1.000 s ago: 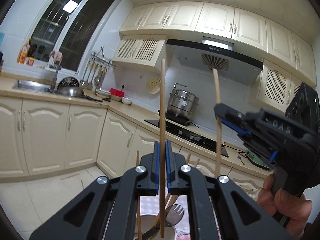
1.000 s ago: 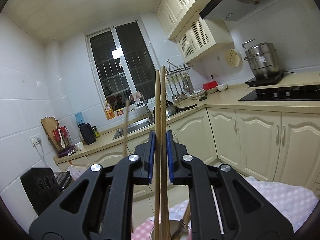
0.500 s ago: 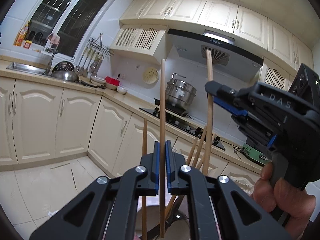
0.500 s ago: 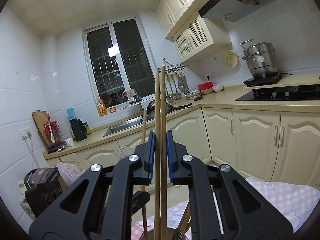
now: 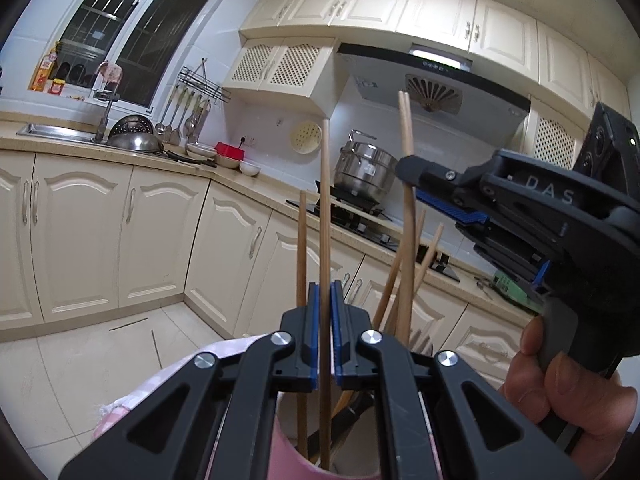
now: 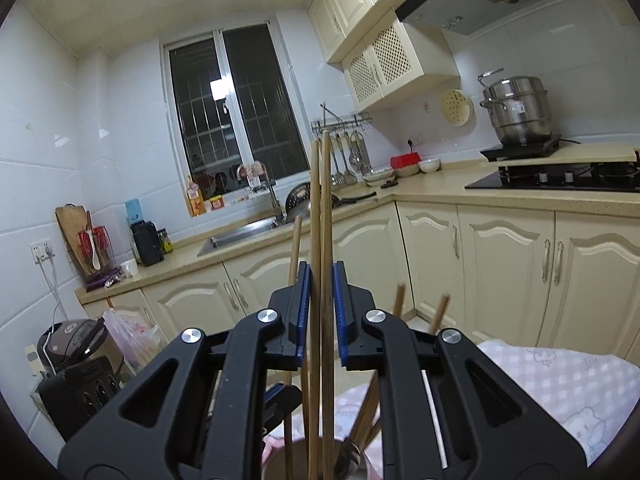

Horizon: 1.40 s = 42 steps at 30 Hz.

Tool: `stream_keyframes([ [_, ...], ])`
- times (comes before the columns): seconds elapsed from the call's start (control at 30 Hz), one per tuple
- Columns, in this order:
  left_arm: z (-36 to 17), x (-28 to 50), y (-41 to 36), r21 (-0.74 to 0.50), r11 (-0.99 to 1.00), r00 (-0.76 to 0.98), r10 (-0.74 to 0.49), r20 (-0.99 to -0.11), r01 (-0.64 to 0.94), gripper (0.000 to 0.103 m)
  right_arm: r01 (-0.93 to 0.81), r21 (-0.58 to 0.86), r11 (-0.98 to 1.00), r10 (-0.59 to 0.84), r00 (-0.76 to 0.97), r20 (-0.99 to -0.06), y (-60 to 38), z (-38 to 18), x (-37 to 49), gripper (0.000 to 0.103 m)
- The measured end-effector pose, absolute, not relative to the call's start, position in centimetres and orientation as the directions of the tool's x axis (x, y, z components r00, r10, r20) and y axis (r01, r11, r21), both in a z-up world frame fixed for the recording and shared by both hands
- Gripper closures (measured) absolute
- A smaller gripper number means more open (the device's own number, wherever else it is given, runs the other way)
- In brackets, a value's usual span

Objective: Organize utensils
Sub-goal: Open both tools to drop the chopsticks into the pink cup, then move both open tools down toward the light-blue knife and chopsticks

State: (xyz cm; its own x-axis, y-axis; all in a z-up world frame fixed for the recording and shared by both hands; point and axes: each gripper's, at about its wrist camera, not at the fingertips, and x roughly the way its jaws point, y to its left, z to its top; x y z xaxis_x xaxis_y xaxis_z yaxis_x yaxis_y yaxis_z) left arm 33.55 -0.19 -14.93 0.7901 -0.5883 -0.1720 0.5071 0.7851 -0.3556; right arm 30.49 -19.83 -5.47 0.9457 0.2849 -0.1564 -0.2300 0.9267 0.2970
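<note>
The left hand-held gripper is closed on a single wooden chopstick, blue pads tight against the shaft. The stick stands upright, its long axis vertical, and its lower end is already inside the mouth of the pink utensil cup directly below the jaws. A second chopstick stands loose in the cup just left of the held one, and a few more lean out to its right.

The coming move looks like a plain release, or a short drop along the stick's own axis, since the cup lies straight beneath the left gripper and nothing needs turning.

Right of the cup, the right hand-held gripper comes in from the side, held by the person's right hand. In its own camera the gripper has a pair of chopsticks between its pads, but a gap shows on each side of the pair, so the jaws look slightly parted and the hold loose. That pair is also vertical, with its lower ends inside the same cup, which stands on a pink checked cloth on the table. Both grippers are about equally near the cup.

The only readable writing is "DAS", moulded on the right gripper's body in the left camera; a label on the steel steamer pot beyond the cup is too small to read.
</note>
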Motion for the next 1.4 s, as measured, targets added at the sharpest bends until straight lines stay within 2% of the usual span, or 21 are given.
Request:
stream_keyframes([
  [0.03, -14.9, 33.4, -0.2, -0.349, 0.786, 0.787, -0.590, -0.179, 0.510, 0.096, -0.230, 0.302, 0.925, 0.292, 0.940, -0.178, -20.0, -5.7, 30.5, 0.086],
  [0.07, -14.8, 33.2, -0.1, -0.344, 0.787, 0.786, -0.591, -0.183, 0.512, 0.089, -0.227, 0.305, 0.925, 0.292, 0.938, -0.188, -20.2, -5.8, 30.5, 0.078],
  [0.1, -14.7, 33.0, 0.0, -0.341, 0.789, 0.787, -0.589, -0.183, 0.511, 0.072, -0.217, 0.310, 0.925, 0.286, 0.937, -0.198, -20.5, -5.9, 30.3, 0.047],
  [0.13, -14.5, 32.8, 0.2, -0.335, 0.794, 0.793, -0.582, -0.181, 0.506, 0.064, -0.209, 0.316, 0.925, 0.279, 0.940, -0.196, -20.8, -5.9, 29.9, 0.030],
  [0.17, -14.3, 32.5, 0.4, -0.332, 0.797, 0.797, -0.578, -0.177, 0.504, 0.056, -0.199, 0.318, 0.927, 0.268, 0.945, -0.188, -21.1, -5.7, 29.5, 0.030],
  [0.23, -13.8, 32.2, 0.8, -0.327, 0.803, 0.802, -0.570, -0.177, 0.498, 0.053, -0.195, 0.312, 0.930, 0.259, 0.949, -0.178, -21.6, -5.3, 28.8, 0.030],
  [0.3, -13.3, 31.8, 1.2, -0.324, 0.813, 0.812, -0.556, -0.179, 0.484, 0.040, -0.188, 0.320, 0.929, 0.252, 0.952, -0.173, -22.2, -4.9, 28.3, 0.028],
  [0.33, -13.0, 31.6, 1.4, -0.322, 0.817, 0.817, -0.549, -0.180, 0.478, 0.037, -0.184, 0.326, 0.927, 0.250, 0.952, -0.174, -22.5, -4.7, 28.2, 0.025],
  [0.4, -12.4, 31.1, 1.8, -0.310, 0.830, 0.826, -0.531, -0.189, 0.463, 0.022, -0.176, 0.341, 0.923, 0.246, 0.953, -0.177, -23.1, -4.3, 27.9, 0.017],
  [0.47, -11.8, 30.5, 2.0, -0.293, 0.848, 0.837, -0.507, -0.207, 0.441, 0.011, -0.157, 0.356, 0.921, 0.234, 0.955, -0.184, -23.9, -3.8, 27.5, 0.009],
  [0.67, -10.0, 28.8, 2.0, -0.232, 0.903, 0.860, -0.420, -0.289, 0.362, 0.006, -0.120, 0.380, 0.917, 0.230, 0.938, -0.259, -26.0, -3.3, 26.9, 0.006],
  [1.0, -7.6, 25.3, 1.8, -0.158, 0.950, 0.871, -0.310, -0.382, 0.269, 0.006, -0.060, 0.393, 0.918, 0.231, 0.886, -0.403, -29.8, -4.4, 24.7, 0.006],
  [1.4, -8.8, 22.7, -1.3, -0.088, 0.968, 0.811, -0.244, -0.531, 0.233, 0.006, 0.014, 0.380, 0.925, 0.221, 0.793, -0.568, -32.5, -8.6, 21.7, 0.006],
])
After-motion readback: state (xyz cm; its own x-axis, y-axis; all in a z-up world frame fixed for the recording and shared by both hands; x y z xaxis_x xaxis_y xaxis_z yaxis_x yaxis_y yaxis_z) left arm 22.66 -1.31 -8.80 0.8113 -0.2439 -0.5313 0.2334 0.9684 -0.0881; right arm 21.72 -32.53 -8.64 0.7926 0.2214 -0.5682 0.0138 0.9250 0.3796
